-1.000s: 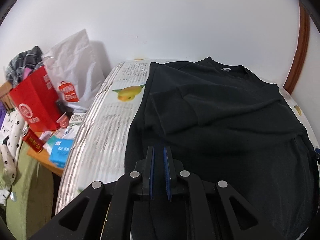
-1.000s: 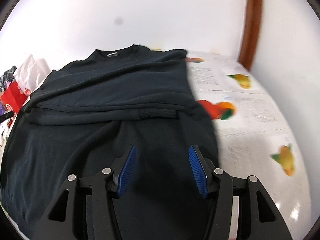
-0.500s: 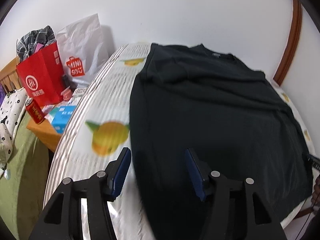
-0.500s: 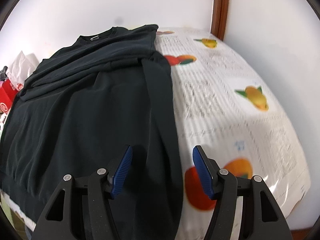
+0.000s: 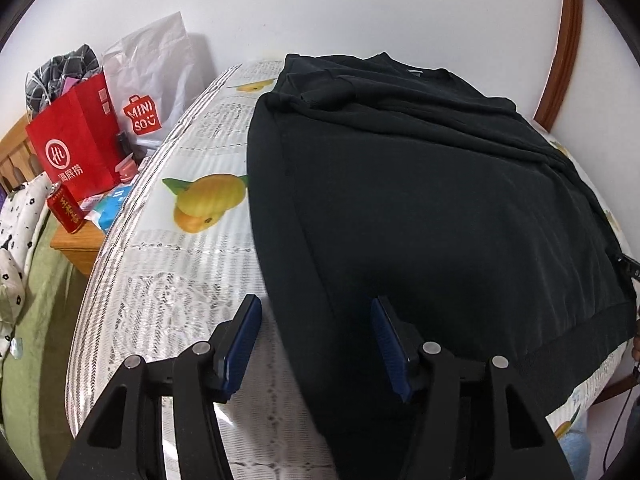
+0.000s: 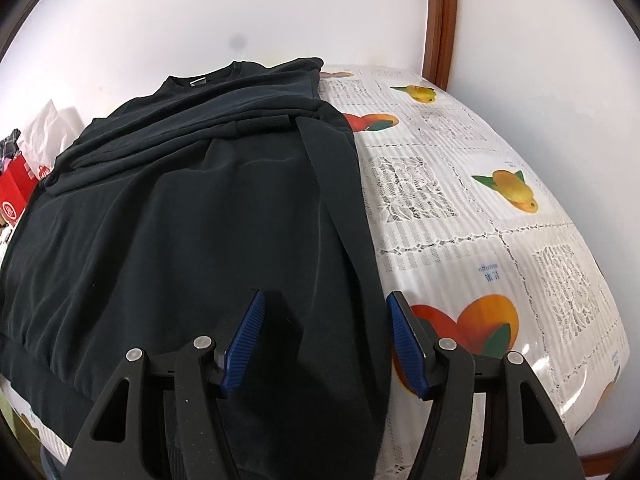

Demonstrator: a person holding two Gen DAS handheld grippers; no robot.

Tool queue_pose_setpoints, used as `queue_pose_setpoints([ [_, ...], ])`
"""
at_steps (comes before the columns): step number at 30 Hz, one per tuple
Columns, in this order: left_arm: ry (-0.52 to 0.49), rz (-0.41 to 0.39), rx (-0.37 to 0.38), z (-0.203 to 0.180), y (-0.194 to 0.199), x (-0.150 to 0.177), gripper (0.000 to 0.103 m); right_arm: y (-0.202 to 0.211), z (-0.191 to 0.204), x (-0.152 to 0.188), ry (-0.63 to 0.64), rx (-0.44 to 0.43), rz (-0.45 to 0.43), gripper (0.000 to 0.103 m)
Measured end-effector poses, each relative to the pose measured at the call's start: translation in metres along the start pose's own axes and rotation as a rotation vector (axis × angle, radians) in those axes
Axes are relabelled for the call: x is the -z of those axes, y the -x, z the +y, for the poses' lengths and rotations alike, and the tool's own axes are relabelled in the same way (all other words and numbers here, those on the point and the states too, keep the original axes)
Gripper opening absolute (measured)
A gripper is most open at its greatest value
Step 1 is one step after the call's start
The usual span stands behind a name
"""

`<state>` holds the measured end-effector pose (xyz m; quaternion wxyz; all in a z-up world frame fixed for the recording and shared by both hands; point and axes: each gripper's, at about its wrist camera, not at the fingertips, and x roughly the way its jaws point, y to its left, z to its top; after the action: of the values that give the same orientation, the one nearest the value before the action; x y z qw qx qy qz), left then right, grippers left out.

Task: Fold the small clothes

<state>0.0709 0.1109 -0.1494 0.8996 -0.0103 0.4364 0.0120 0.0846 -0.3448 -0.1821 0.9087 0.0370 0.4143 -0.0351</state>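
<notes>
Where checked cloth [image 5: 64,70] fills it, the red bag [image 5: 74,148] stands upright.

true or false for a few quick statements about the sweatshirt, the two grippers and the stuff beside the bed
1. The black sweatshirt lies on a fruit-print cover. True.
2. The left gripper is clamped on the hem. False: its fingers stand apart over the sweatshirt's edge, gripping nothing.
3. The right gripper is open. True.
4. A blue paper bag stands beside the bed. False: the bag is red.
5. Both sleeves are spread out sideways. False: they are folded across the chest.
</notes>
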Motion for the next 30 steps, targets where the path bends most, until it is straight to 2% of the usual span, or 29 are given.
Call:
queue_pose_setpoints([
  [3,0.004,-0.008,-0.007,-0.004,-0.001,0.000,0.049,0.002,0.008,0.001,0.015,-0.023,-0.005,0.040],
  [4,0.016,-0.008,-0.001,-0.004,-0.001,-0.001,0.043,0.003,0.013,0.002,0.030,-0.033,-0.006,0.028],
  [5,0.024,-0.006,-0.003,-0.005,-0.001,-0.002,0.029,0.003,0.017,0.001,0.043,-0.039,-0.004,0.017],
  [6,0.031,0.000,-0.001,-0.005,0.000,-0.003,0.018,0.004,0.020,0.001,0.051,-0.044,-0.003,0.013],
  [7,0.043,0.015,0.023,-0.004,0.000,-0.004,0.009,0.004,0.022,0.000,0.056,-0.041,-0.003,0.012],
  [9,0.065,0.035,0.023,-0.003,0.003,-0.006,0.007,0.008,0.020,-0.001,0.050,-0.050,-0.014,0.010],
  [11,0.053,0.006,0.039,-0.003,0.017,-0.007,0.007,0.020,0.010,-0.002,0.002,-0.094,-0.040,0.009],
  [16,0.081,-0.082,0.153,0.002,0.065,-0.009,0.007,0.057,-0.015,-0.001,-0.056,-0.176,-0.078,0.009],
  [20,0.067,-0.150,0.166,-0.001,0.092,-0.006,0.007,0.087,-0.022,0.004,-0.036,-0.174,-0.125,0.009],
  [24,0.078,-0.203,0.180,0.000,0.107,-0.018,0.007,0.111,-0.027,-0.001,-0.041,-0.192,-0.171,0.009],
  [30,0.105,-0.279,0.181,0.002,0.110,-0.052,0.007,0.125,-0.024,-0.039,-0.048,-0.211,-0.239,0.009],
])
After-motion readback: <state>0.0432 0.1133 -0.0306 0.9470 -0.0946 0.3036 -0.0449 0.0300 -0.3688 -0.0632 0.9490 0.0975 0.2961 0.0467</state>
